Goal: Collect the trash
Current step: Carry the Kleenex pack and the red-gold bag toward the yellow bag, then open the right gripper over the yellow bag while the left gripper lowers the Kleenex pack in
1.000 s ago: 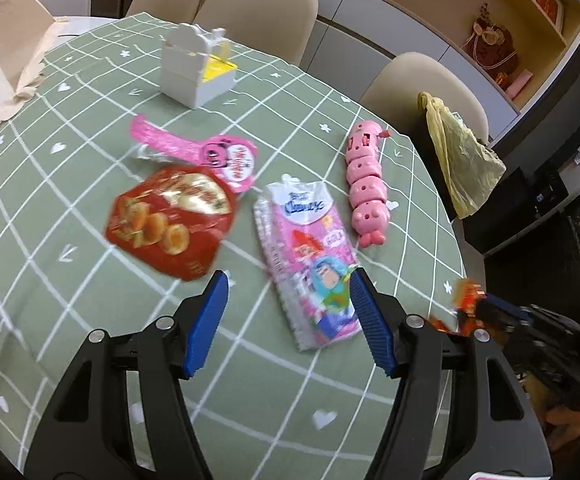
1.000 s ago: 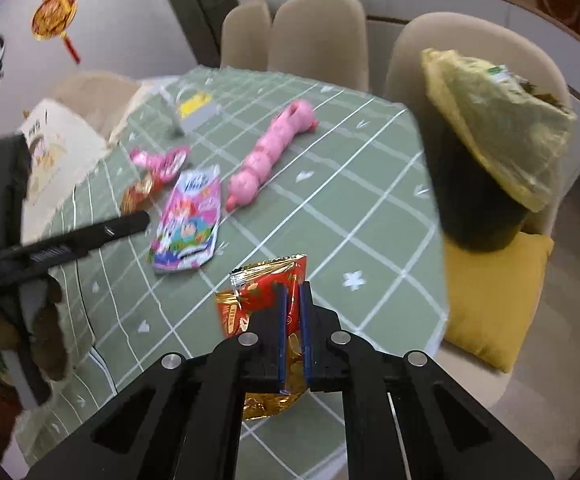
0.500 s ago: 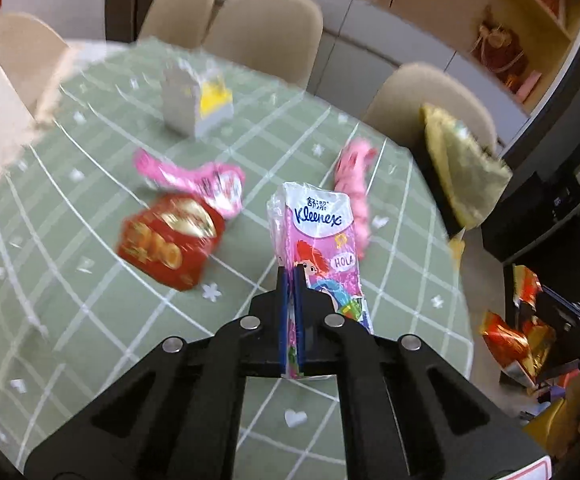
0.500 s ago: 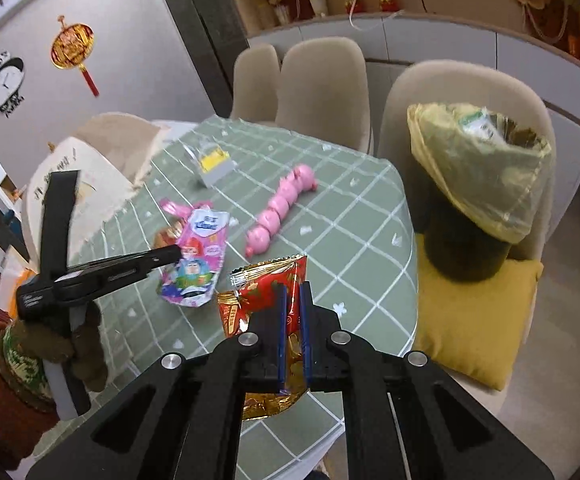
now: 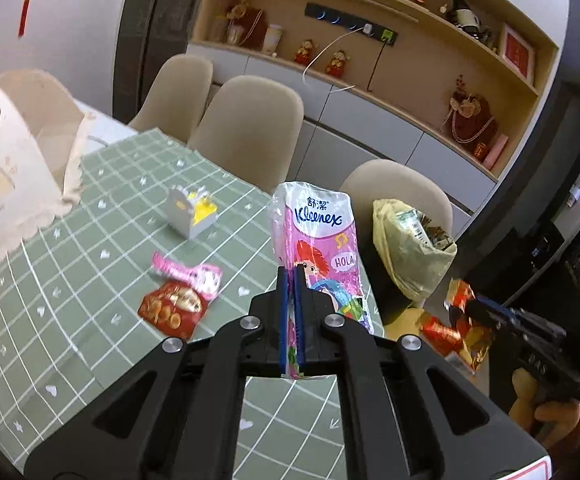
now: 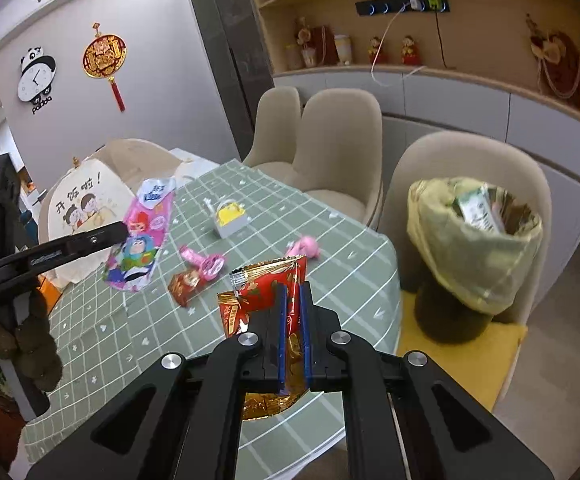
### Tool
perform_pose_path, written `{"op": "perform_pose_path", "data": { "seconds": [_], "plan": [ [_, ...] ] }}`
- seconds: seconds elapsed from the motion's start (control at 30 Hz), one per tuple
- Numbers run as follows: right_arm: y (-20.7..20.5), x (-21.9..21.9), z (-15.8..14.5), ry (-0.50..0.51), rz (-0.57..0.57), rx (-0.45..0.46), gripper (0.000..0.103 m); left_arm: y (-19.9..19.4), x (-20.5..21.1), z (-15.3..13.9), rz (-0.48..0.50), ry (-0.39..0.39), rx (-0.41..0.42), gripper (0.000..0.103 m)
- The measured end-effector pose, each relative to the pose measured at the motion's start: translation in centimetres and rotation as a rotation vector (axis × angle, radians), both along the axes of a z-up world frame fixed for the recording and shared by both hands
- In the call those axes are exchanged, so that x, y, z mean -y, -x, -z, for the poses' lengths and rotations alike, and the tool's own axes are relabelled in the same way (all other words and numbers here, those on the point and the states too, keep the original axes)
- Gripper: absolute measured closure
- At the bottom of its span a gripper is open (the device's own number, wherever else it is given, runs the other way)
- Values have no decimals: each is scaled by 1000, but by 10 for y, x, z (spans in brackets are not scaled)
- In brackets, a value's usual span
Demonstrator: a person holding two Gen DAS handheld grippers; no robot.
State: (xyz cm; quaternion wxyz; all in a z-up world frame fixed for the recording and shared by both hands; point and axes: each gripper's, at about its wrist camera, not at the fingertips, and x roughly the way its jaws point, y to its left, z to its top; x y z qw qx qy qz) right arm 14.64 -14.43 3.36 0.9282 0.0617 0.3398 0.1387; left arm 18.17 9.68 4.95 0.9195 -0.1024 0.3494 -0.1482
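- Left gripper (image 5: 290,316): blue pads pinched on the lower edge of the pink Kleenex tissue pack (image 5: 318,248), held upright, clear of the green checked tablecloth (image 5: 70,320).
- Right gripper (image 6: 293,336): fingers clamped on a red and gold snack wrapper (image 6: 270,292), raised above the table's near edge.
- On the cloth: a red snack packet (image 5: 172,306) touching a pink wrapper (image 5: 188,274), a white and yellow box (image 5: 192,214) farther back, a pink toy (image 6: 304,248) near the far edge.
- Beside the table: bin with a yellowish liner (image 6: 478,248), standing on a chair's yellow cushion (image 6: 482,356), some trash visible inside.
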Motion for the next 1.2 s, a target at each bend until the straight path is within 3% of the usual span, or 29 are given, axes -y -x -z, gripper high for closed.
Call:
{"op": "perform_pose_path", "data": {
  "seconds": [0.17,0.4,0.8,0.93,1.2],
  "plan": [
    [-26,29,-8,5,8,38,95,-11,20,-8,2,19,26,100],
    [-81,89,-26,1,-6,81,95,-55,70,-11,-19,47,15,100],
    [-145,221,-39,11,122,142,95,-152,218,-13,139,12,-9,100],
    [-167,254,-36,0,147,121,95,-177,258,2,193,-6,-48,100],
    [-200,282,-28,69,150,139,95,-224,310,38,250,-30,-126,100]
  ]
}}
